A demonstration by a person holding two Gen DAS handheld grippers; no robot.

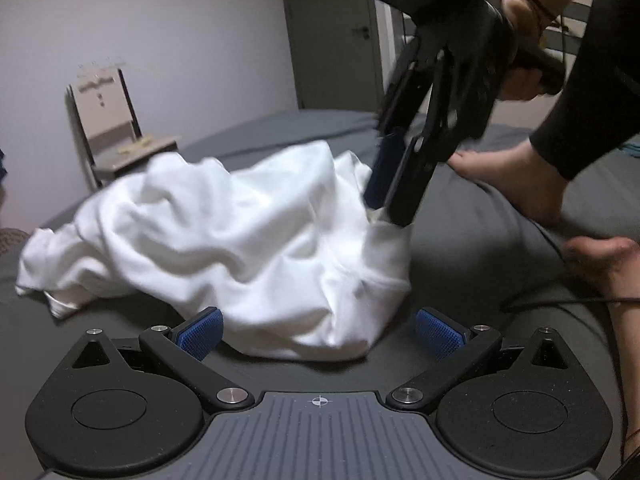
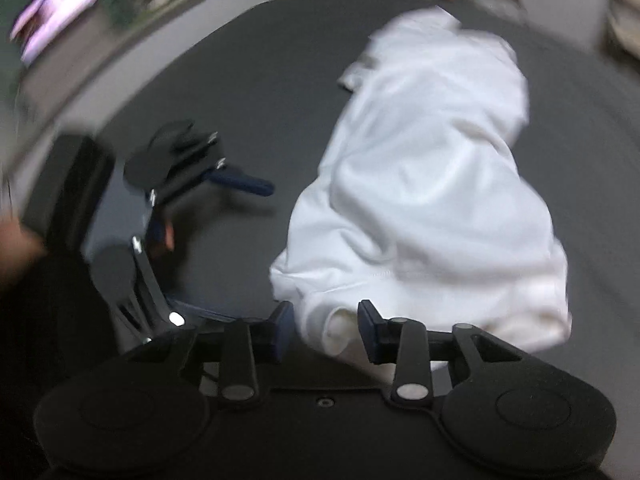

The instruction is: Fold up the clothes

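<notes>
On the grey bed, a crumpled white garment lies stretched away from the right hand-held gripper, which pinches its near edge. Left hand-held gripper gapes empty just beside the heap's near side.

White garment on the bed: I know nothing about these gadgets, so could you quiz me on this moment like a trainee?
1. True or false: the left gripper has its fingers spread wide open.
2. The right gripper pinches: A a sock, B the white garment, C a towel.
3. Fill in: the garment lies crumpled on a ___ bed sheet.

Key: 1 true; 2 B; 3 grey.
</notes>
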